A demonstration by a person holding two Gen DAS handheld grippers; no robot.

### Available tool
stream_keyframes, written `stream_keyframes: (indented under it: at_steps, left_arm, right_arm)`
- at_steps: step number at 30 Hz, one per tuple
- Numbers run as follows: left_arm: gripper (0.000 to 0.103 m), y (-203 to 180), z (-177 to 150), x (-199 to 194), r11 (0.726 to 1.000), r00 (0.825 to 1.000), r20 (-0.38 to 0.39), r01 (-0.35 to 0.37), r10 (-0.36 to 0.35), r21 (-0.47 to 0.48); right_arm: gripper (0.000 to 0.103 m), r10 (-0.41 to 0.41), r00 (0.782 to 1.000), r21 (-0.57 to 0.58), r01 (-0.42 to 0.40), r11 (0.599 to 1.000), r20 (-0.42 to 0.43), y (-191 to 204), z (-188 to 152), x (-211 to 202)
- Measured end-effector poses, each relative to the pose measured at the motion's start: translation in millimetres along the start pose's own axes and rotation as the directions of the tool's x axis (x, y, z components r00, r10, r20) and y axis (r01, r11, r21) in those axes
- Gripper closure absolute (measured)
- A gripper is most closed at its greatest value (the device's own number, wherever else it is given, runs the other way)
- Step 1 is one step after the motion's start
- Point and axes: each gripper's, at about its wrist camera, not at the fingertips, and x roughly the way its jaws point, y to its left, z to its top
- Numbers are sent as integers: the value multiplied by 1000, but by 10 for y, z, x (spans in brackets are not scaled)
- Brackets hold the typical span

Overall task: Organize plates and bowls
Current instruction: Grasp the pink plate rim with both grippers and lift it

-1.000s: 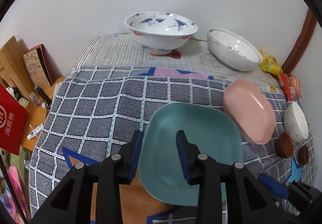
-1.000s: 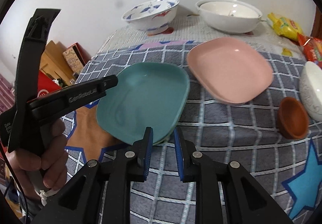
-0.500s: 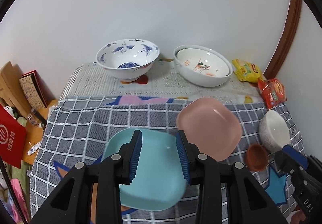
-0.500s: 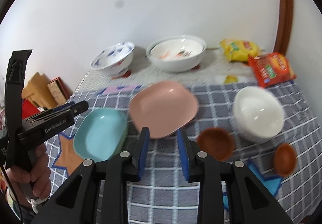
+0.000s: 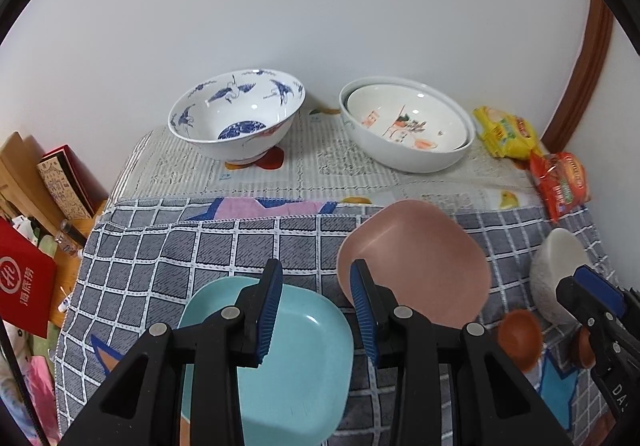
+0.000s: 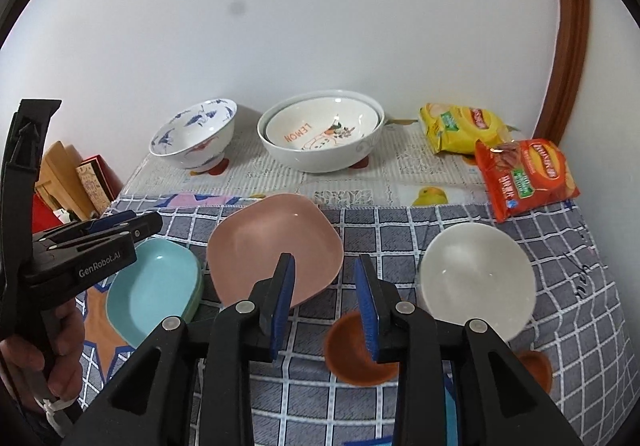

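Here, in the left wrist view, the left hand-held gripper (image 5: 316, 310) hangs released, nothing between its jaws; the teal plate (image 5: 288, 366) lies just below it, the pink plate (image 5: 420, 258) to its right. In the right wrist view, the right hand-held gripper (image 6: 326, 302) is likewise empty, jaws parted, with the pink plate (image 6: 272, 242) ahead-left, a brown bowl (image 6: 352, 358) beneath, and a white bowl (image 6: 476, 274) to the right.

Bare checked cloth (image 5: 168, 258) left of pink plate (image 6: 276, 246); white bowl (image 6: 476, 274), brown dishes (image 6: 356, 358) crowd the right.
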Motion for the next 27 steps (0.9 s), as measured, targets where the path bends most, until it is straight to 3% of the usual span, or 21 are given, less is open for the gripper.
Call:
stream_keyframes:
  at_steps: [3, 6, 12, 27]
  left_arm:
    - [69, -5, 26, 129, 1000, 1000, -11, -6, 6, -7]
    - [56, -47, 62, 257, 1000, 1000, -18, 1, -1, 1]
    - [56, -150, 86, 449, 999, 999, -36, 13, -12, 31]
    - [56, -239, 83, 920, 999, 994, -113, 12, -7, 46]
  right_arm:
    - [71, 12, 1000, 3, -12, 1000, -13, -35, 23, 149]
    - [71, 20, 999, -5, -21, 1000, -36, -46, 33, 299]
    - [64, 39, 995, -2, -39, 999, -87, -75, 49, 599]
    - [64, 18, 990, -28, -22, 999, -140, -102, 69, 1125]
